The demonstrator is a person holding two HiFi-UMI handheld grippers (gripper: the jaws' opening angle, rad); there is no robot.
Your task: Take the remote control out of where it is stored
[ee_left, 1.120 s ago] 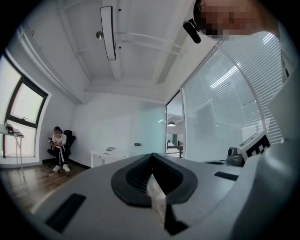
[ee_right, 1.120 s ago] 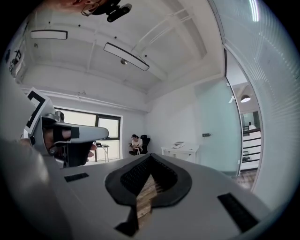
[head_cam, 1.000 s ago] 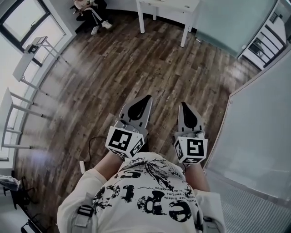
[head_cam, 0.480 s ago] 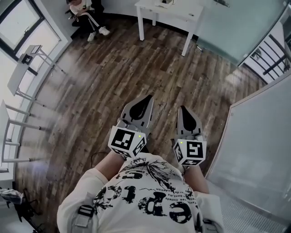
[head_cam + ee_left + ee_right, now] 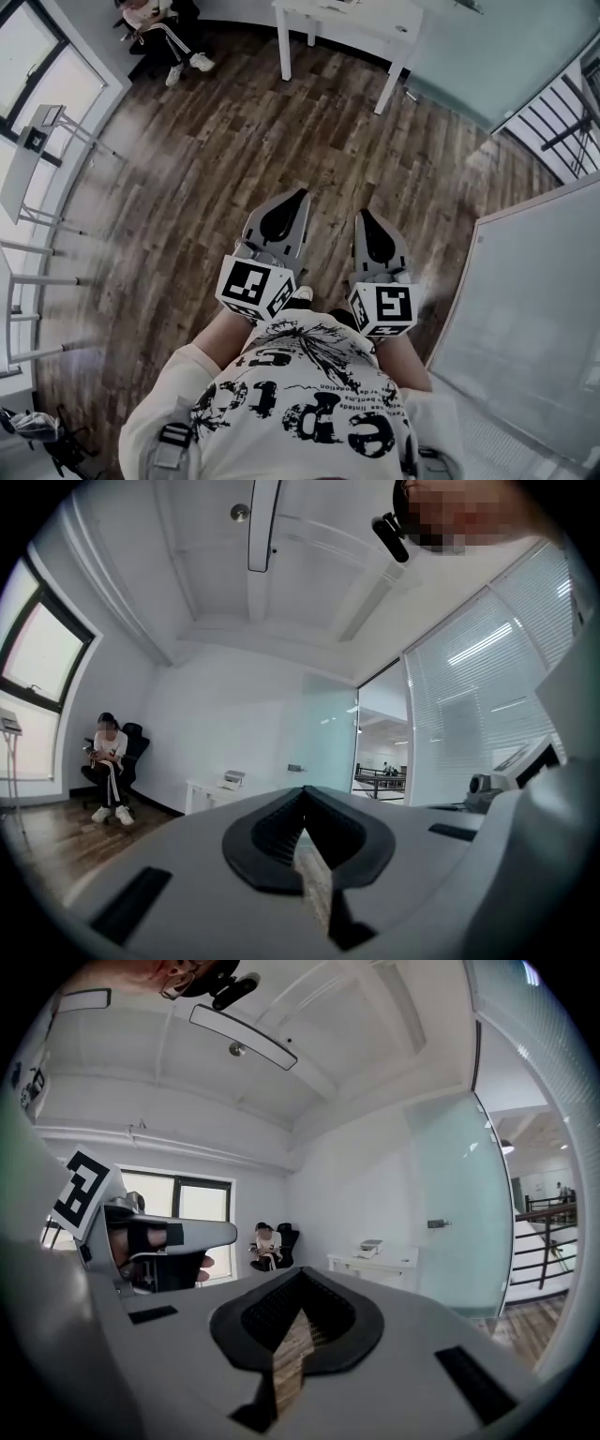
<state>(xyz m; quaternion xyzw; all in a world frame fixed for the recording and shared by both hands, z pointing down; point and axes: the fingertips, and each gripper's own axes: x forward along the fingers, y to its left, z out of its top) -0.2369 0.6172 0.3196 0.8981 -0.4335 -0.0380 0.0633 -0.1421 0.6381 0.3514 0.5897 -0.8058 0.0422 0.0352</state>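
Observation:
No remote control shows in any view. I hold both grippers side by side at waist height over a wooden floor (image 5: 216, 150), pointing forward. The left gripper (image 5: 301, 193) is shut, its jaw tips meeting with nothing between them; the left gripper view shows the same closed tips (image 5: 303, 790). To its right, the right gripper (image 5: 361, 214) is likewise shut and empty, its tips meeting in the right gripper view (image 5: 300, 1270). The left gripper's marker cube (image 5: 82, 1190) shows at the left of the right gripper view.
A white table (image 5: 349, 22) stands ahead by a glass wall (image 5: 469, 56). A person sits on a chair (image 5: 150, 21) at the far left. A large white board (image 5: 530, 309) stands on my right. Metal stands (image 5: 37, 150) line the windows at left.
Both grippers stay shut and have drifted slightly left and up in the head view. The white board and the floor have shifted in view, while the table and seated person slid a little left.

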